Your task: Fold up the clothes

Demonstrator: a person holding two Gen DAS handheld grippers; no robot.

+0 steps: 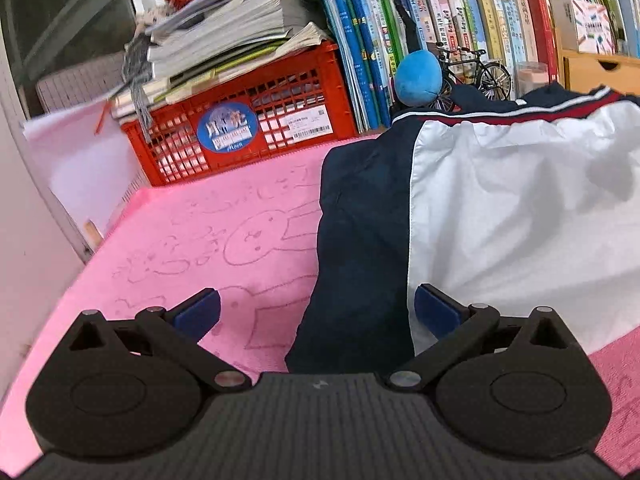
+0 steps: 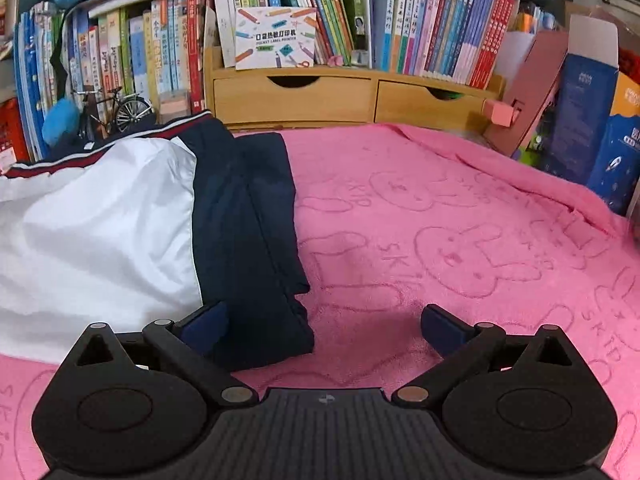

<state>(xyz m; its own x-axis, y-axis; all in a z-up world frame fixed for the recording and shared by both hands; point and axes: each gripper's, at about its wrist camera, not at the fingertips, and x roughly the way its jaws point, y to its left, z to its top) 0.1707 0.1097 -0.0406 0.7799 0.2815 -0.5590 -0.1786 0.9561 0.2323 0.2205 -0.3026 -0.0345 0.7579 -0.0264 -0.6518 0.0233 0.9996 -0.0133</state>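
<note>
We are looking at one garment (image 1: 500, 216), a white jacket with navy side panels and a red, white and navy striped band along its far edge; it is lying partly folded on the pink towel (image 1: 200, 240), its sleeves turned in along the sides. In the right wrist view the same garment (image 2: 100, 232) is filling the left half, its navy sleeve edge running down toward us, and open pink towel (image 2: 460, 240) is stretching to the right as far as the wooden drawers (image 2: 352, 96) and the boxes. On the left side, bare towel is running to a red crate (image 1: 240, 128) of papers. We are holding two grippers: the left gripper (image 1: 318, 308) is hanging wide open over the navy panel, gripping nothing, and the right gripper (image 2: 324, 326) is likewise gaping wide, empty, above the sleeve's near corner
</note>
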